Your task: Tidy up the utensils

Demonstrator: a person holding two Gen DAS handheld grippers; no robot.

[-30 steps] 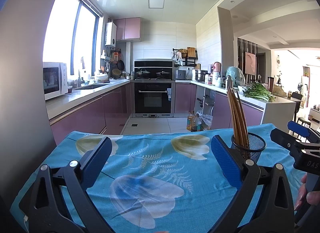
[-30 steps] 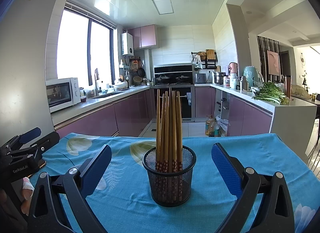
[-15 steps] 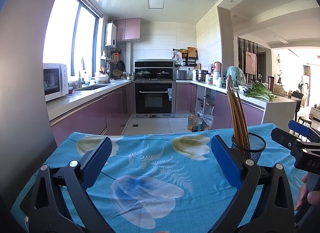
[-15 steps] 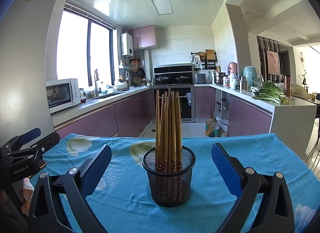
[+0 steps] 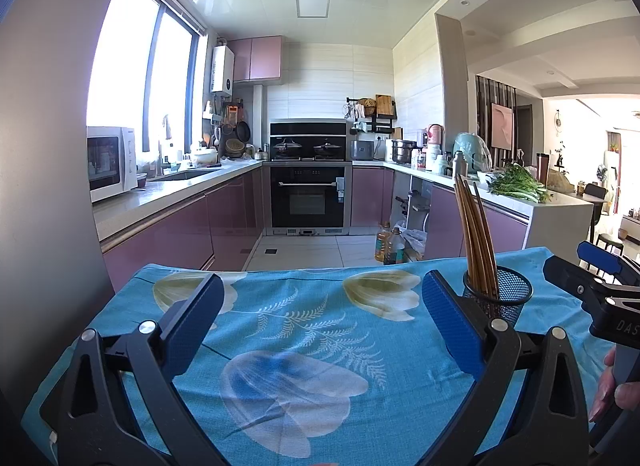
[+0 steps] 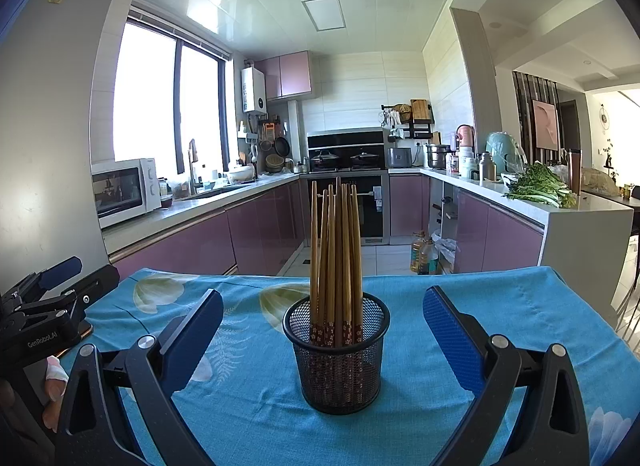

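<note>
A black mesh holder point(image 6: 337, 354) stands on the blue flowered tablecloth point(image 6: 500, 306). Several brown wooden chopsticks point(image 6: 336, 250) stand upright in it. My right gripper point(image 6: 323, 330) is open and empty, its blue pads either side of the holder and a little short of it. In the left wrist view the holder point(image 5: 505, 298) and chopsticks point(image 5: 474, 242) sit at the right, behind the right pad. My left gripper point(image 5: 320, 316) is open and empty over bare cloth point(image 5: 304, 330). Each gripper shows at the edge of the other's view.
The table's far edge point(image 6: 400, 276) drops to the kitchen floor. Purple cabinets and a counter with a microwave point(image 6: 122, 189) run along the left. An oven point(image 5: 308, 201) is at the back. A white counter with greens point(image 6: 540, 185) stands to the right.
</note>
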